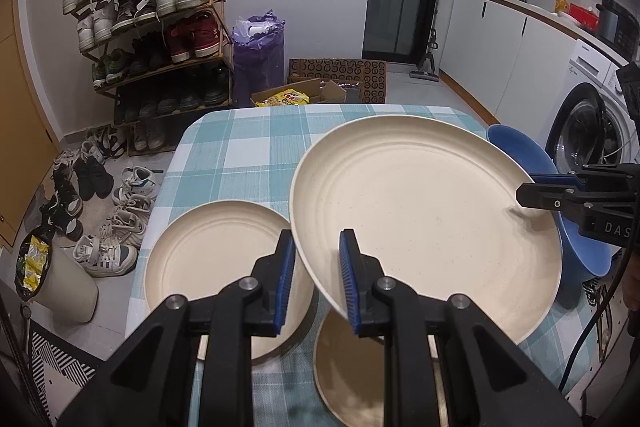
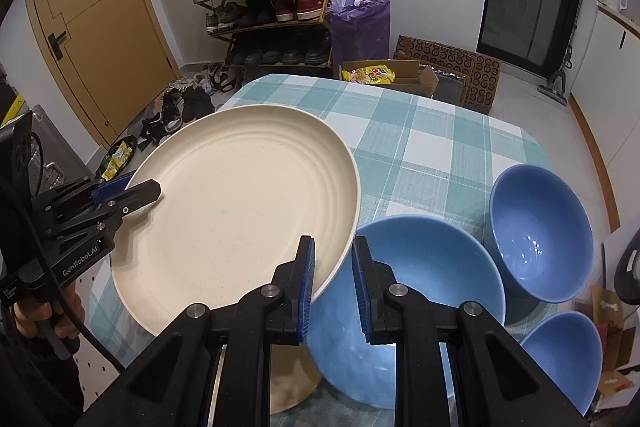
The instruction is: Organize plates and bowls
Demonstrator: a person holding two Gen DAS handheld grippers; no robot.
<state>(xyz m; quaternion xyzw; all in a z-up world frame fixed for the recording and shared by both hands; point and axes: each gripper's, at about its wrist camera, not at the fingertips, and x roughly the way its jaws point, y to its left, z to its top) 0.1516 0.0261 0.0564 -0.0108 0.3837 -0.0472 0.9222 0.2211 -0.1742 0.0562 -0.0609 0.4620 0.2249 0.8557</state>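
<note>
My left gripper (image 1: 316,279) is pinched on the near rim of a large cream plate (image 1: 424,211); jaws pressed almost together with only the thin rim between the blue pads; my right gripper (image 2: 334,285) is clamped the same way on the opposite rim of that plate, so both hands carry it, lifted and tilted above the checked tablecloth (image 1: 248,147); in the left view the right gripper's black tip shows on the far edge of the plate; a smaller cream plate (image 1: 216,251) lies flat on the cloth just left of the lifted one; another cream plate (image 1: 348,379) sits under it near the table's front edge; three blue bowls (image 2: 540,231) stand to the right, one directly below the plate's right rim, touching or not I cannot tell; handling judgement: plate looks stiff, light, speckled plastic or wheat-straw type, smooth so it may slip under a rim pinch; ridged lip gives the pads some bite; best hold is opposite rim points as now, kept level; likely next is stacking it with the other cream plates; shoe rack (image 1: 156,27) and washing machine (image 1: 588,131) are background only.
</note>
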